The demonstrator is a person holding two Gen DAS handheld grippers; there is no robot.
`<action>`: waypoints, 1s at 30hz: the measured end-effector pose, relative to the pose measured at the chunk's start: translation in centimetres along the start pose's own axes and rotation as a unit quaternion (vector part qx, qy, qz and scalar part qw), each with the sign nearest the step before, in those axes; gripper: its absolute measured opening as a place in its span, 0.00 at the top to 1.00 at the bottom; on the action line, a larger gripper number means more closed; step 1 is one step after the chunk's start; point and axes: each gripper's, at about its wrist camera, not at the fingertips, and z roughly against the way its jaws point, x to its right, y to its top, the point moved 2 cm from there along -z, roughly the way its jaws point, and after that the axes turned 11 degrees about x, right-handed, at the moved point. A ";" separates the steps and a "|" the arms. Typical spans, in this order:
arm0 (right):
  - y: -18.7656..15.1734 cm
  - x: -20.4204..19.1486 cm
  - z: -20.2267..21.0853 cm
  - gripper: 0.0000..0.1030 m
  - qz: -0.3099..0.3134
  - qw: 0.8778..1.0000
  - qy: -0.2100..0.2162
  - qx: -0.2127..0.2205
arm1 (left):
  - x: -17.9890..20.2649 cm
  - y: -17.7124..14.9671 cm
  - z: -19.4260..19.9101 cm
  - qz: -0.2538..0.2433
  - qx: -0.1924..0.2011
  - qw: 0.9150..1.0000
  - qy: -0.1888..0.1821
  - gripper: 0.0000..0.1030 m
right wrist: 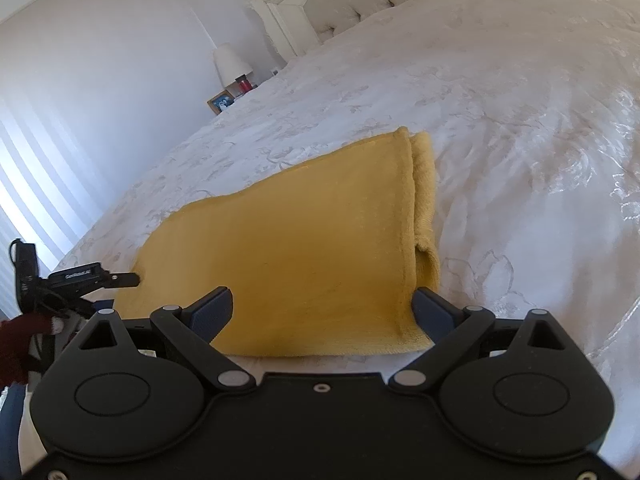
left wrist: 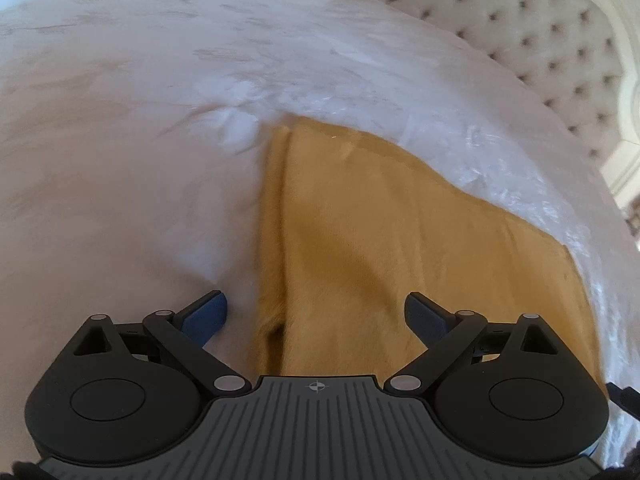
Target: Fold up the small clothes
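Cloth first: the yellow garment (right wrist: 288, 248) lies flat on the bed (right wrist: 500, 128), already doubled, its layered edge running away from you along the right side. Your right tongs (right wrist: 322, 312) hang spread wide and empty, straddling the near hem, one finger just beside that layered corner. Your left tongs (left wrist: 316, 314) are likewise spread and empty, over the garment's other end. The long axis runs between your two hands, so I judge both sit about equally near.

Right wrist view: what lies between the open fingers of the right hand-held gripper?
The near hemmed edge of the folded mustard-yellow fleece cloth spans the right hand-held gripper, untouched by either finger, with white bedspread beneath.
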 end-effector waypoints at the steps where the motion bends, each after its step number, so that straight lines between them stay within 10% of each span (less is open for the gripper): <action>1: 0.0 0.0 0.0 0.06 0.000 1.000 0.002 0.003 | 0.1 0.1 -0.3 -0.004 0.000 1.000 -0.009 0.06; 12: 0.0 -0.1 -0.2 0.06 0.012 1.000 0.009 0.024 | 1.4 1.3 -3.9 0.015 0.000 0.997 -0.072 0.07; 14: 0.0 -0.4 -0.2 0.06 0.022 0.999 0.013 0.026 | 1.5 1.3 -3.7 0.016 0.002 0.998 -0.061 0.25; 15: -0.1 -0.6 -0.1 0.06 0.027 0.999 0.014 0.026 | 1.6 1.4 -3.6 0.011 0.001 0.999 -0.049 0.62; 16: -0.1 -0.7 -0.1 0.06 0.032 0.999 0.014 0.026 | 1.5 1.5 -3.6 0.016 -0.005 0.999 -0.041 0.76; 30: 0.6 -0.3 0.8 0.06 0.020 0.999 0.005 0.028 | 13.6 5.9 1.6 -0.022 0.027 0.996 -0.077 0.86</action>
